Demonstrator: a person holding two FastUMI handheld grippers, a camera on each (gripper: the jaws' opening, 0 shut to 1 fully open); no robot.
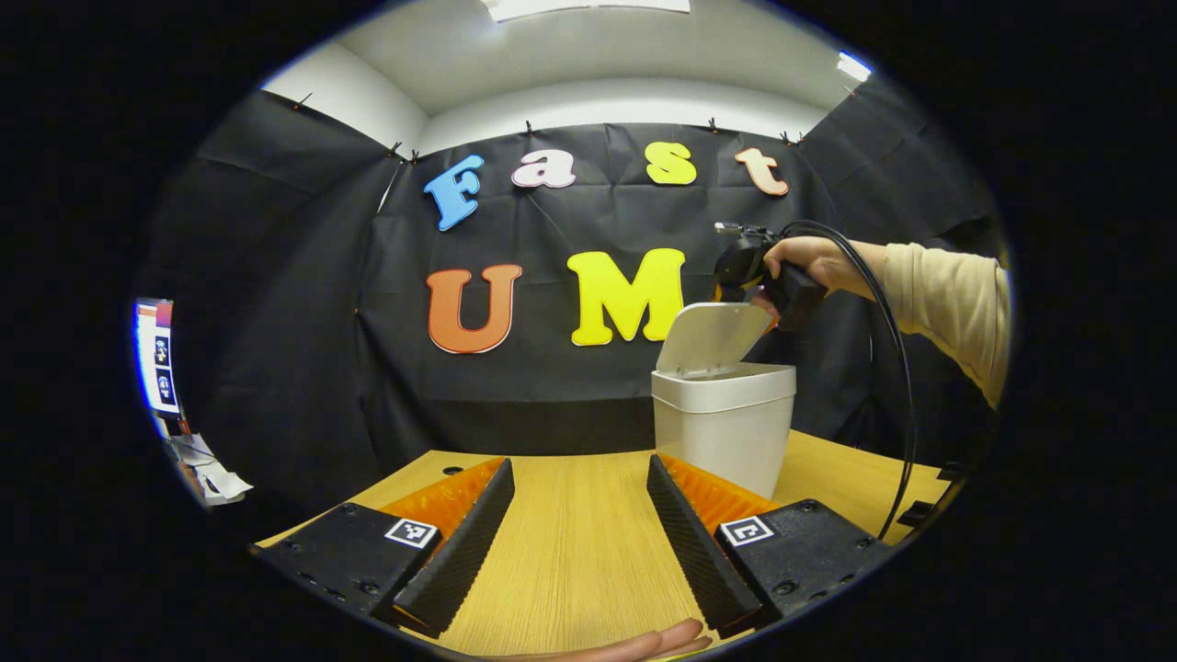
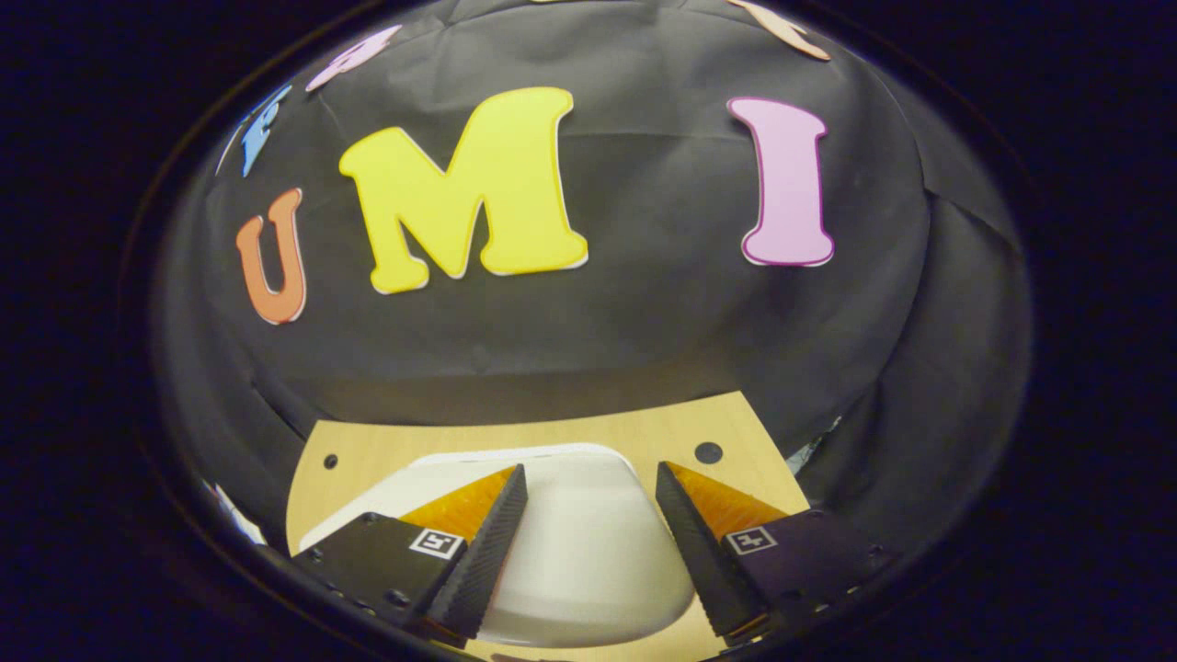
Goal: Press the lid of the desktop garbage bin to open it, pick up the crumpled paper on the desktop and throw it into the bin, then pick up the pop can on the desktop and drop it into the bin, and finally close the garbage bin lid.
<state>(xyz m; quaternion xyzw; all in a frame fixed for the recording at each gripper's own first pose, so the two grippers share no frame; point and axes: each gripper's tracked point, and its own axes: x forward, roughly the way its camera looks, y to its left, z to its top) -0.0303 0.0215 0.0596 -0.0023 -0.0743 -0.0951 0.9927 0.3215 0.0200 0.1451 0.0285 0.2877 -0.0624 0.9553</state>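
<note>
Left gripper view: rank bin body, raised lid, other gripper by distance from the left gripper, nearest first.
From the left gripper:
1. Bin body, on the table, just right of ahead.
2. Raised lid, tilted above the rim.
3. Other gripper, hand-held behind the lid's top edge.

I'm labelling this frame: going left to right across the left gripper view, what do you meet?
Screen at the booth's edge → left tongs → white garbage bin with raised lid → hand holding the right tongs → cream sleeve.

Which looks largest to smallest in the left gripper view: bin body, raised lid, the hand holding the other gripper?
1. Bin body, clearly the largest.
2. Lid, propped open above it.
3. Hand on the right gripper. It looks close to the lid in size and the fisheye bends things, so this order is unsure.
</note>
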